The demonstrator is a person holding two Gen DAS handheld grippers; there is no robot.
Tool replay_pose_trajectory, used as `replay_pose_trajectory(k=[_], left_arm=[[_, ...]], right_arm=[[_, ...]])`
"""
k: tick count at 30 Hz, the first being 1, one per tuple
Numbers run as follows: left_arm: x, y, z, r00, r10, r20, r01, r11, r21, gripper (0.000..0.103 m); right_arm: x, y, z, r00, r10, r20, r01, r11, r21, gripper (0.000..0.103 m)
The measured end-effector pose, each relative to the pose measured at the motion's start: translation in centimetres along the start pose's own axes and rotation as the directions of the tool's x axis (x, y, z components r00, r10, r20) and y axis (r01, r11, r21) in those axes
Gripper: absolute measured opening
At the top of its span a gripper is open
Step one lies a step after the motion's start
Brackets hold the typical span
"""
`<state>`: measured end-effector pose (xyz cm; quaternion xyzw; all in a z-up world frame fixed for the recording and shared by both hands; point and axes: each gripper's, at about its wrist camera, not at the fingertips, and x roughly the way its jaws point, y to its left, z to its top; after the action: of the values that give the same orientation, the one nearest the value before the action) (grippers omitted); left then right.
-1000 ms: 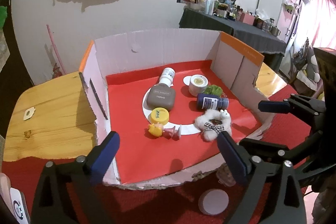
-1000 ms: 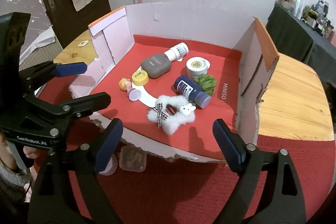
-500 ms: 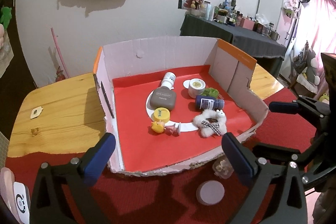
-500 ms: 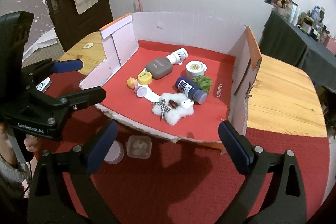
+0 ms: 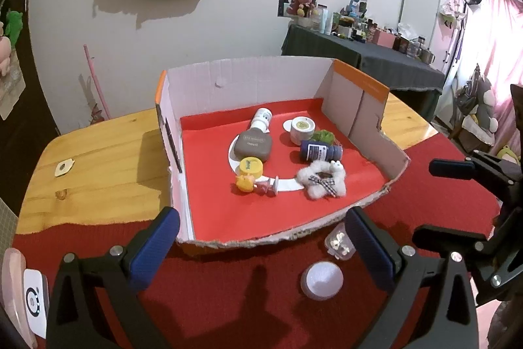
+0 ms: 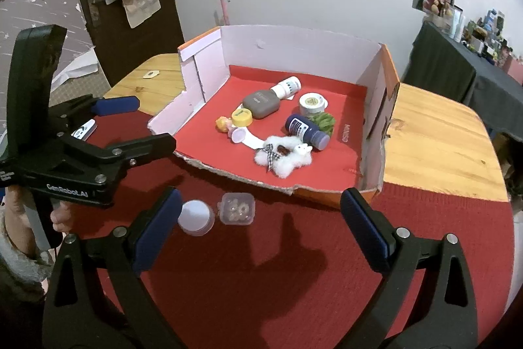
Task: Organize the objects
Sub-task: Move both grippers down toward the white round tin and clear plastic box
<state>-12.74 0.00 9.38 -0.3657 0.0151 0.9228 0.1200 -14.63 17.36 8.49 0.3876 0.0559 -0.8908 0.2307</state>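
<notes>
An open cardboard box (image 5: 248, 74) (image 6: 294, 41) lined in red holds a grey bottle (image 5: 253, 145) (image 6: 261, 103), a white jar (image 5: 301, 129), a dark blue bottle (image 5: 319, 151) (image 6: 305, 131), a yellow-lidded jar (image 5: 250, 167), a small doll (image 5: 245, 183) and a fluffy white star (image 5: 322, 180) (image 6: 282, 156). In front of the box, on the red cloth, lie a round white lid (image 5: 322, 280) (image 6: 196, 217) and a small clear case (image 5: 338, 242) (image 6: 237, 208). My left gripper (image 5: 261, 237) (image 6: 153, 121) and right gripper (image 6: 261, 218) (image 5: 431, 201) both stand open and hold nothing, short of the box's torn front edge.
The box sits on a wooden table (image 5: 98, 159) (image 6: 434, 136) partly covered by red cloth (image 6: 294, 267). A white card (image 5: 34, 303) lies at the near left. A person's hand (image 6: 62, 215) grips the left tool. A cluttered dark table (image 5: 376, 58) stands behind.
Both grippers have drawn back from the box, which now looks smaller and farther. The white lid and clear case have come fully into view. The right jaws have spread a little wider.
</notes>
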Motion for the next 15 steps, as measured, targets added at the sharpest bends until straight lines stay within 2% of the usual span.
replay_pose_trajectory(k=[15], left_arm=[[1.0, -0.5, -3.6, 0.997, -0.027, -0.07, 0.024, 0.999, -0.038, 0.103]], right_arm=[[0.9, -0.2, -3.0, 0.999, 0.013, -0.047, -0.011, 0.999, 0.03, 0.099]])
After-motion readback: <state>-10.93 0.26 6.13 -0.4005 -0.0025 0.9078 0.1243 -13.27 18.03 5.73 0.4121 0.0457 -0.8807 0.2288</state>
